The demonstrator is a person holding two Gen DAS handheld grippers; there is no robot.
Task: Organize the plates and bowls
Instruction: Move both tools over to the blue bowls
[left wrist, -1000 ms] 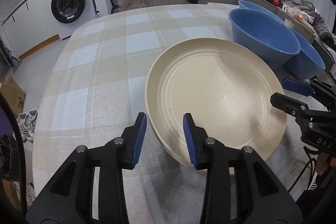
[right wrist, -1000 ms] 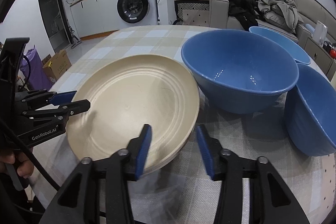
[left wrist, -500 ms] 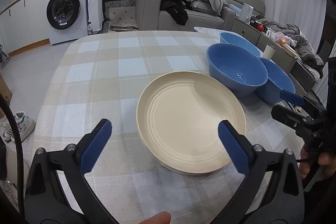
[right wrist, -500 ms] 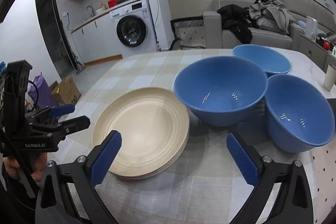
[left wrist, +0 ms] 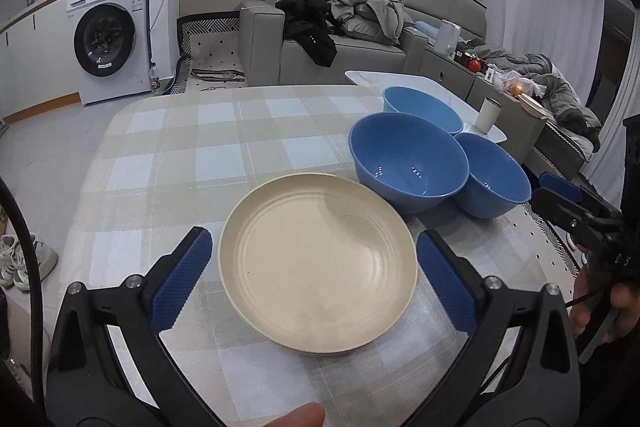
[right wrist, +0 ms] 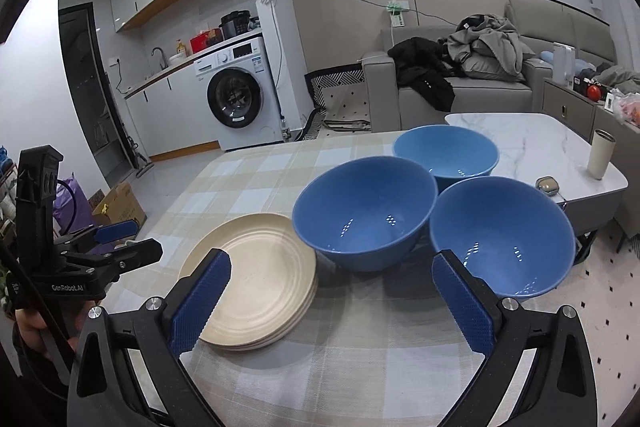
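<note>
Currently the left gripper (left wrist: 310, 277) and right gripper (right wrist: 330, 301) are both released and empty, their jaws having just opened wide. Below them, a stack of cream plates (right wrist: 252, 279), round and ridged, rests on the bench (left wrist: 180, 155). Plate stacking appears done. Three smooth, glossy blue bowls (right wrist: 364, 211) stand separately just beside the stack; nesting them likely remains.
</note>
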